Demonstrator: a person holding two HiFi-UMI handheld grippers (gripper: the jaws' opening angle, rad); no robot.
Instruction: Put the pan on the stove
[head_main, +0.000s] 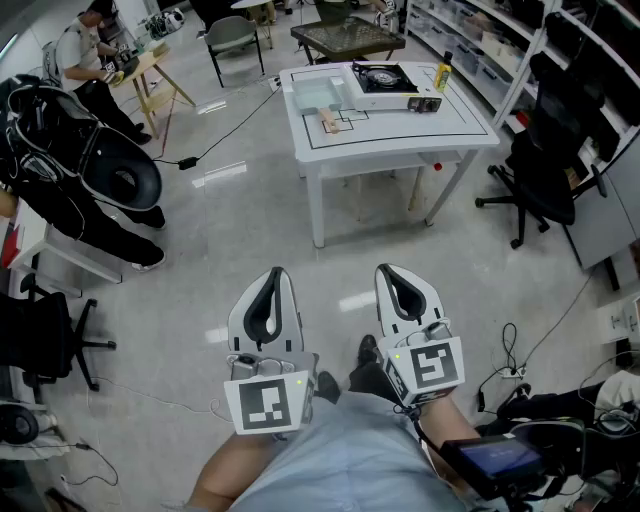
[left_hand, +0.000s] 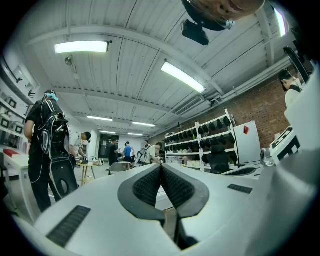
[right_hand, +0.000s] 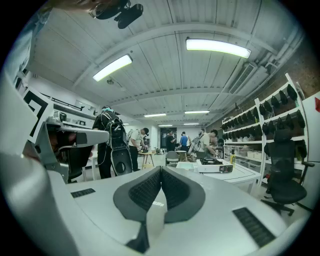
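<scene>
Far ahead on a white table (head_main: 455, 135) stands a portable gas stove (head_main: 390, 85), which also shows small in the right gripper view as the stove (right_hand: 215, 162). Left of it on the table lies a pale square pan (head_main: 320, 96) with a wooden handle (head_main: 328, 122) pointing toward me. Both grippers hang low over the floor, well short of the table. My left gripper (head_main: 274, 273) is shut and holds nothing; its dark pads meet (left_hand: 161, 166). My right gripper (head_main: 386, 269) is likewise shut and holds nothing (right_hand: 161, 169).
A yellow bottle (head_main: 443, 72) stands at the stove's right. A black office chair (head_main: 545, 165) and shelves line the right side. A black bag on a stand (head_main: 95, 170) and a person (head_main: 85, 50) are at the left. Cables (head_main: 215, 140) cross the floor.
</scene>
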